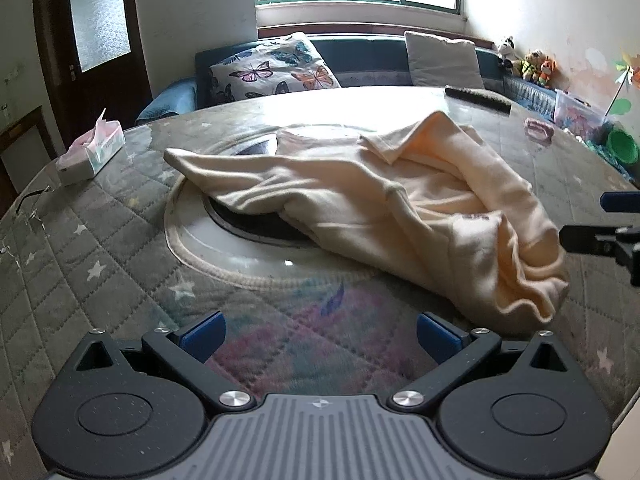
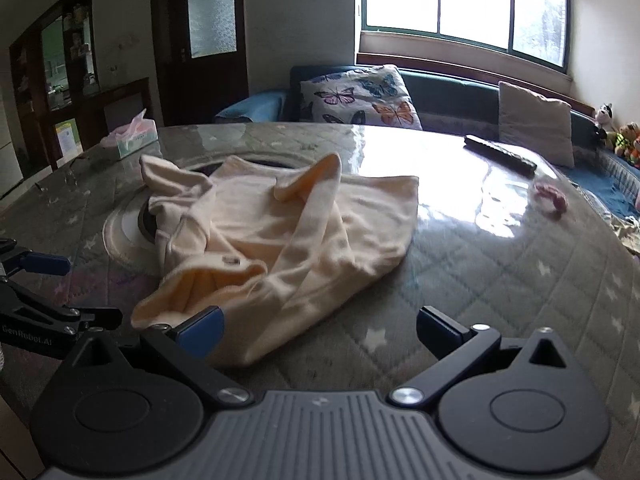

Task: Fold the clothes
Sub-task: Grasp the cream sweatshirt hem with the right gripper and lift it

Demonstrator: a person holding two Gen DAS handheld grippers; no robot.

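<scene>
A cream garment lies crumpled on the round glass-topped table; it also shows in the right wrist view. My left gripper is open and empty, a little short of the garment's near edge. My right gripper is open and empty, its left finger at the garment's near hem. The right gripper shows at the right edge of the left wrist view, beside the bunched end. The left gripper shows at the left edge of the right wrist view.
A tissue box stands at the table's far left. A black remote and a pink object lie at the far right. A sofa with a butterfly pillow stands behind. A round inset sits under the garment.
</scene>
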